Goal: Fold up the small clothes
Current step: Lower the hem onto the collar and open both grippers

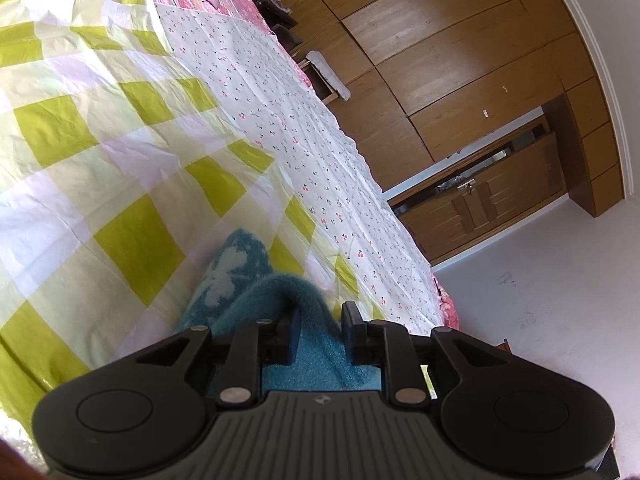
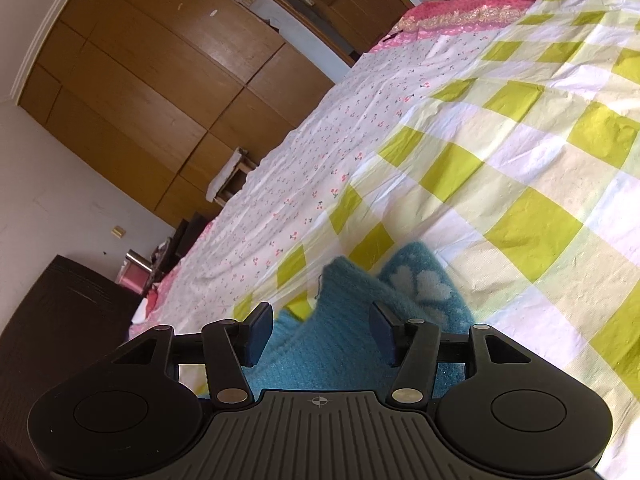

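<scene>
A small fluffy teal garment (image 1: 236, 276) with pale heart shapes lies on the green-and-white checked bed cover (image 1: 120, 140). In the left wrist view a raised fold of it runs between the jaws of my left gripper (image 1: 321, 320). The jaws stand slightly apart, and a strip of bedding shows beside the right pad. In the right wrist view the same teal garment (image 2: 424, 284) lies under and ahead of my right gripper (image 2: 320, 320). Its jaws stand wide apart over the cloth, and neither pad presses on it. The checked cover (image 2: 520, 160) spreads to the right.
A white sheet with a cherry print (image 1: 280, 120) covers the bed's far side up to its edge. Beyond it stand a wooden wardrobe (image 1: 440, 60) and pale floor (image 1: 540, 300). A dark cabinet (image 2: 60, 312) shows at the left of the right wrist view.
</scene>
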`<move>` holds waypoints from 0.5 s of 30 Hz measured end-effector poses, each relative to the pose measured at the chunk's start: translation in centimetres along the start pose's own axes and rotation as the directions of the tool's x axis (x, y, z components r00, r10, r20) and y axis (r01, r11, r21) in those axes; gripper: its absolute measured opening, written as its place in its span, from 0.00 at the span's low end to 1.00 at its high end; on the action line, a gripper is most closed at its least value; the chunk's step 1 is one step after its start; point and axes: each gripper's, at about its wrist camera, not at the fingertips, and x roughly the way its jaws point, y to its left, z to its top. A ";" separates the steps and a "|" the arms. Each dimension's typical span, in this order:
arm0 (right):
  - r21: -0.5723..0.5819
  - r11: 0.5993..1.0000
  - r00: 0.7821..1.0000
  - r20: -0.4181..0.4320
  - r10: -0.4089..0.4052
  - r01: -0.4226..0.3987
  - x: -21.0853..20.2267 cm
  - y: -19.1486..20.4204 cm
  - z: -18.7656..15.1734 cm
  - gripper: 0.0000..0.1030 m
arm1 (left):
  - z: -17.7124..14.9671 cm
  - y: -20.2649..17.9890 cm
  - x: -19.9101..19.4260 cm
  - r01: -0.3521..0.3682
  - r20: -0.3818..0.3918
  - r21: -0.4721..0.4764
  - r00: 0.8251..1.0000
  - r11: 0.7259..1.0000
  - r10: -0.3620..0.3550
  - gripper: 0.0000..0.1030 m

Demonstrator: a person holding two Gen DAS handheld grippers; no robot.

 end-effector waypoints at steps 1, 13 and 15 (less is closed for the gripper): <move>-0.012 1.000 1.000 -0.002 -0.003 0.003 0.0 0.0 0.0 0.53 | 0.0 -0.1 0.0 -0.005 0.003 0.007 1.000 1.000 0.005 0.26; -0.121 0.992 1.000 0.002 -0.026 0.026 -0.8 0.7 -0.4 0.52 | 1.4 -0.8 -1.4 0.040 0.116 -0.014 0.993 0.999 -0.038 0.41; -0.129 0.991 1.000 0.010 -0.025 0.026 -1.0 0.9 -0.5 0.52 | 1.7 -1.7 -2.0 0.018 0.135 0.036 0.991 0.999 -0.022 0.43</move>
